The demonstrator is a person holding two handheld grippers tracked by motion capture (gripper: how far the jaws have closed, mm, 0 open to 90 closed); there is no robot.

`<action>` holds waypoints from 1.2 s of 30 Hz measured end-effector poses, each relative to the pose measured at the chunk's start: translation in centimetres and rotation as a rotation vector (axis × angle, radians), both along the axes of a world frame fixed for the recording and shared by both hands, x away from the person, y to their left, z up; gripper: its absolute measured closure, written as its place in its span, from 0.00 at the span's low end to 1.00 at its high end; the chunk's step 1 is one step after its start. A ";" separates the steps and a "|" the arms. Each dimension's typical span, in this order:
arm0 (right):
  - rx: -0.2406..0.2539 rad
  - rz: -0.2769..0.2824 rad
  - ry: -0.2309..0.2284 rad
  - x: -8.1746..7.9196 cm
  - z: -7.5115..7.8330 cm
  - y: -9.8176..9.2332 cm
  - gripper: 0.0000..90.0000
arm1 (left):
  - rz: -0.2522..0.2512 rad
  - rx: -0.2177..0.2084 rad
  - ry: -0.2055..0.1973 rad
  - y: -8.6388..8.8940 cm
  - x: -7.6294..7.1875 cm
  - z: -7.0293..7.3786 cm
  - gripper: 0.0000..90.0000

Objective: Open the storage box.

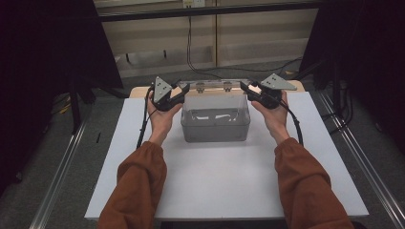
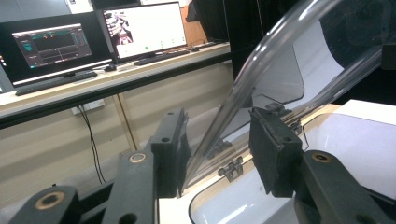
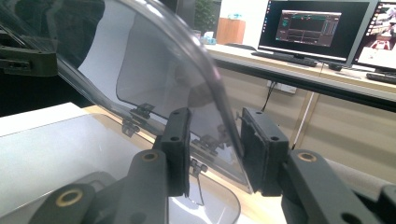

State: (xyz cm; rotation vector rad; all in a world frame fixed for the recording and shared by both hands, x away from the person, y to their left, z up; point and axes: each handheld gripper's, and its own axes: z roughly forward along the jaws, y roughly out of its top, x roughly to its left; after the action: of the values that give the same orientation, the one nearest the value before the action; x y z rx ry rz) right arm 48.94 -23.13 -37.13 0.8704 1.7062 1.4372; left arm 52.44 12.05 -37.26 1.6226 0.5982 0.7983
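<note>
Now I've got the clear lid (image 1: 215, 86) raised over the box (image 1: 215, 125); its edge runs between the left gripper (image 2: 219, 149) and right gripper (image 3: 215, 149), jaws narrow, not clamping.

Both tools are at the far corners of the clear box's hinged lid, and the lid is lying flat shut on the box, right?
Not quite. The left tool and the right tool are at the far corners of the lid, but it is not flat shut: the left gripper view shows it raised on its hinges, tilted up off the clear box.
</note>
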 end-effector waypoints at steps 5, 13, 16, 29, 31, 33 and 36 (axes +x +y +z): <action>0.009 -0.004 -0.006 0.3 0.0 0.0 0.70 | 0.014 0.002 0.010 0.1 0.5 -0.1 0.62; -0.011 0.007 0.000 1.1 0.1 0.0 0.71 | 0.007 -0.001 0.032 -0.1 1.4 -0.2 0.63; -0.007 0.011 0.004 1.4 0.1 -0.2 0.71 | 0.005 0.005 0.037 -0.3 1.7 -0.4 0.63; -0.024 0.001 0.019 2.7 -0.6 -0.5 0.72 | 0.006 0.003 0.042 -0.5 2.8 -0.7 0.71; -0.028 -0.011 0.014 3.0 -0.6 -0.4 0.67 | 0.008 0.002 0.043 -0.5 2.9 -0.7 0.71; -0.038 -0.012 0.017 3.1 -0.6 -0.4 0.67 | 0.007 0.016 0.041 -0.4 3.0 -0.6 0.72; -0.045 -0.017 0.019 3.4 -0.8 -0.4 0.66 | 0.008 0.007 0.045 -0.5 3.1 -0.6 0.72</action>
State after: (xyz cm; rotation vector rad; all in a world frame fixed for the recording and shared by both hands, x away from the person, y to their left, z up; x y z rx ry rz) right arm 52.31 -23.55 -37.88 0.8746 1.7342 1.3777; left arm 55.49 11.54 -37.85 1.6493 0.6352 0.7726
